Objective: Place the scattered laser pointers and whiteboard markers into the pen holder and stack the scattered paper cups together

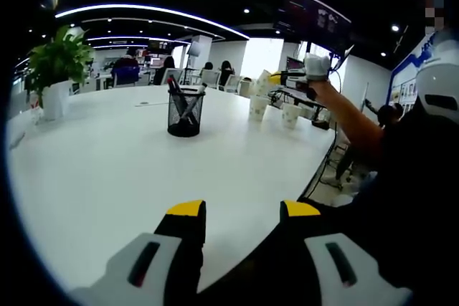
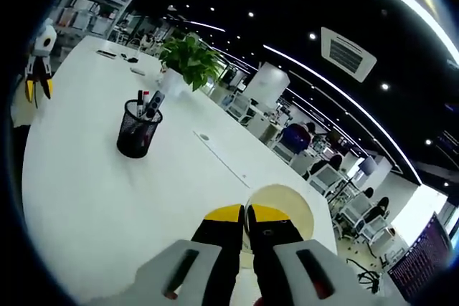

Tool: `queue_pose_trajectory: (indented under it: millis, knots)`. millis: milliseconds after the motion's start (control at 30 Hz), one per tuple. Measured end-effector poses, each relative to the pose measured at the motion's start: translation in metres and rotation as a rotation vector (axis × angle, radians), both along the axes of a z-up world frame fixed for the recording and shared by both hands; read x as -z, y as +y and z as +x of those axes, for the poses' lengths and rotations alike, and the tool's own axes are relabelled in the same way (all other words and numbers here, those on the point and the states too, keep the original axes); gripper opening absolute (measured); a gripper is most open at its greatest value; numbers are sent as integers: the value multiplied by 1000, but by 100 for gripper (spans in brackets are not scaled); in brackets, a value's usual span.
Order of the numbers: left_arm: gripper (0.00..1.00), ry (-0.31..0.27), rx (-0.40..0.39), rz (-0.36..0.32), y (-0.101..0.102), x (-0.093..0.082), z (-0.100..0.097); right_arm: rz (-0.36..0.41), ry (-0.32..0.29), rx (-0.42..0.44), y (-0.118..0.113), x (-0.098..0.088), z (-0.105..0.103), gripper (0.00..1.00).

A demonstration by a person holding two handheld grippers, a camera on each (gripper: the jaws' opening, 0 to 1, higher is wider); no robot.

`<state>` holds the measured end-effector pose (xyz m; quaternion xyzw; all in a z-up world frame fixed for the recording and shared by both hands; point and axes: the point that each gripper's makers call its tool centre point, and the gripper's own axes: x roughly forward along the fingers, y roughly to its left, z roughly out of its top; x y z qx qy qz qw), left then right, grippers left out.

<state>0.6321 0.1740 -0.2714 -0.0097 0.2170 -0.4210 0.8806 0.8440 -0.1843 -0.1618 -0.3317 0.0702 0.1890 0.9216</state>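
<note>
In the left gripper view, a potted plant [image 1: 56, 69] stands at the far left edge of the white bench [image 1: 107, 170]. Right of it, near the middle of the bench, sits the black mesh pen holder [image 1: 186, 111] with markers and pointers standing in it. The left tool [image 1: 242, 209] hangs low over the near part of the bench, its yellow-tipped jaws spread wide with nothing between them; the pen holder lies well ahead of it and slightly left. Further right, two paper cups [image 1: 273, 109] stand upright near the bench's far edge, just beside each other. Above them the right tool [image 1: 276, 79] is held out by the person's arm [image 1: 348, 116], with a cup at its tip.

In the right gripper view, the left tool [image 2: 37, 69] shows at the far left edge, beyond the bench [image 2: 86, 191]. The pen holder [image 2: 138, 130] stands right of it, with the potted plant [image 2: 188, 62] behind. At the lower right, the right tool [image 2: 244, 214] has its jaws drawn nearly together, pinching the rim of a paper cup [image 2: 287, 209] whose open mouth faces the camera. The pen holder is well apart from this tool, ahead and to the left.
</note>
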Motion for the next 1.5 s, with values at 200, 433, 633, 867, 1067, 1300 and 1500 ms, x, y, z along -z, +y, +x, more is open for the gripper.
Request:
queue_pose_trajectory:
  millis: [200,433,633,867,1067,1300,1500]
  knots:
    - [43,1,-2,3,1,0,1,-5,11,5,-2,5,1,7]
    - [43,1,2,5,-1,0,0,-22,42,7,-4,16,3,7]
    - [43,5,2,6,-2,2,0,-21,57,18,-8,22,5,7]
    - [43,12,-1,5,-1,4,0,-28,74,21,-9,28,8,7]
    - [43,16,-4,4,-1,6,2,-35,83,16,-7,32,11,7]
    - [43,19,-2,4,-1,6,2,-41,98,17,-5,37,14,7]
    - [43,20,-3,3,0,7,2,-41,112,17,-2,42,17,9]
